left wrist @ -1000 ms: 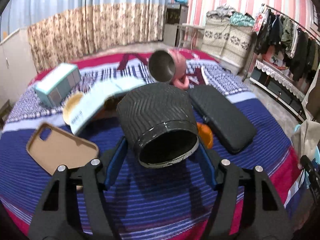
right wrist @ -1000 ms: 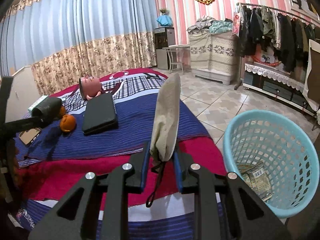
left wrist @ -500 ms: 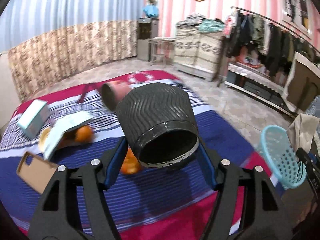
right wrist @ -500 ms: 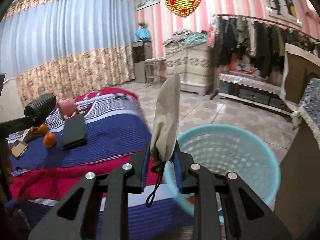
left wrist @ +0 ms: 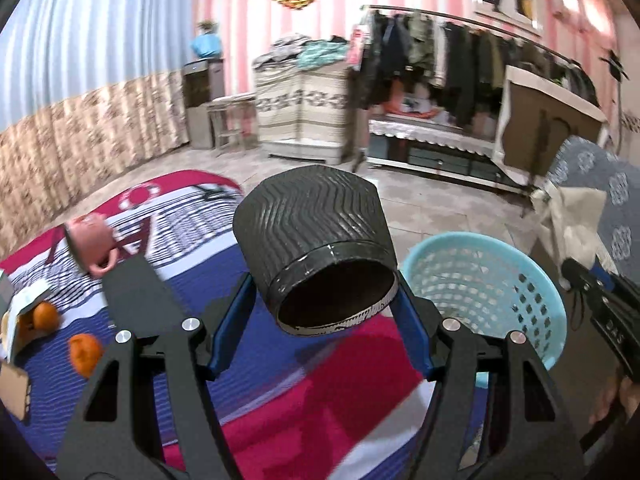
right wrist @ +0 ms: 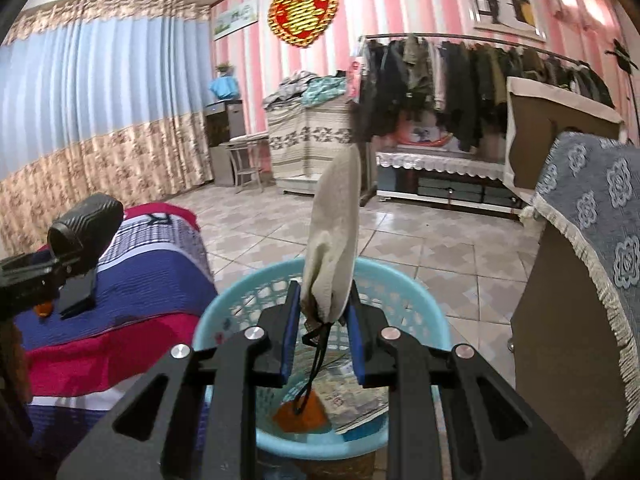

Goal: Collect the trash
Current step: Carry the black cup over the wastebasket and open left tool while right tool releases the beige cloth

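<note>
Two pieces of trash carried to the basket [right wrist: 404, 280].
My right gripper [right wrist: 322, 320] clamps the beige pouch [right wrist: 334, 240] above it; my left gripper [left wrist: 324, 312] grips the black sleeve [left wrist: 312, 224] over the bed [left wrist: 224, 272]. Next: release.

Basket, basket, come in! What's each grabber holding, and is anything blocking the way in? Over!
Right gripper shut on beige pouch, right above the blue basket. Left gripper shut on black sleeve, beside the basket over the bed. Basket mouth clear.

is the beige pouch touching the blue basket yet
Apart. The right wrist view shows the beige pouch clamped in the right gripper, held above the blue basket rim.
</note>
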Motion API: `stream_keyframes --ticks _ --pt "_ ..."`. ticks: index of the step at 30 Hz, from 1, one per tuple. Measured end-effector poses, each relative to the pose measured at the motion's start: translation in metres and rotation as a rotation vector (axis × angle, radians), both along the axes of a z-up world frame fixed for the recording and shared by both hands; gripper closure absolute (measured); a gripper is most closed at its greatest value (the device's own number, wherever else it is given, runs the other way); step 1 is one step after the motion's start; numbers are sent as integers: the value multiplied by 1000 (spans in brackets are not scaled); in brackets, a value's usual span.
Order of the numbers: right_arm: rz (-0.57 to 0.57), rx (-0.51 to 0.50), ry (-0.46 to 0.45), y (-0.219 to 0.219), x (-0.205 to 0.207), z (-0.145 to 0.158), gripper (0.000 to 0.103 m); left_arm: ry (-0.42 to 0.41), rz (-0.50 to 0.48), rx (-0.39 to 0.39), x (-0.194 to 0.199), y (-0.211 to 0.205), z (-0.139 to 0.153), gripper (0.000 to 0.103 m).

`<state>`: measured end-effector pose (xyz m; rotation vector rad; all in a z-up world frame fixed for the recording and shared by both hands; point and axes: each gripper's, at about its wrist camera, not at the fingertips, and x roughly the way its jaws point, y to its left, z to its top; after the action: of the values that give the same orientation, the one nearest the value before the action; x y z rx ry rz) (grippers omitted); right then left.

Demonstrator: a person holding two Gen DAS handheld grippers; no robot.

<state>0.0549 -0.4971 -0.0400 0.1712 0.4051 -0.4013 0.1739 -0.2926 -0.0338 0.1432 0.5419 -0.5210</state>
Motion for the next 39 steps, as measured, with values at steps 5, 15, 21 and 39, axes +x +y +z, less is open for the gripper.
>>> stream_keyframes --ticks 5,15,21,39 --pt "-29 5 5 -17 -2 -11 80 13 -68 13 -5 -33 -17 37" --pt "-59 20 36 -36 -2 -30 80 4 -178 31 -8 -91 -35 37" --pt "-77 24 39 -42 -2 -33 80 8 -212 30 -2 -108 -39 33" --pt "-60 48 43 -36 12 -41 80 -33 -37 22 15 -64 -22 9"
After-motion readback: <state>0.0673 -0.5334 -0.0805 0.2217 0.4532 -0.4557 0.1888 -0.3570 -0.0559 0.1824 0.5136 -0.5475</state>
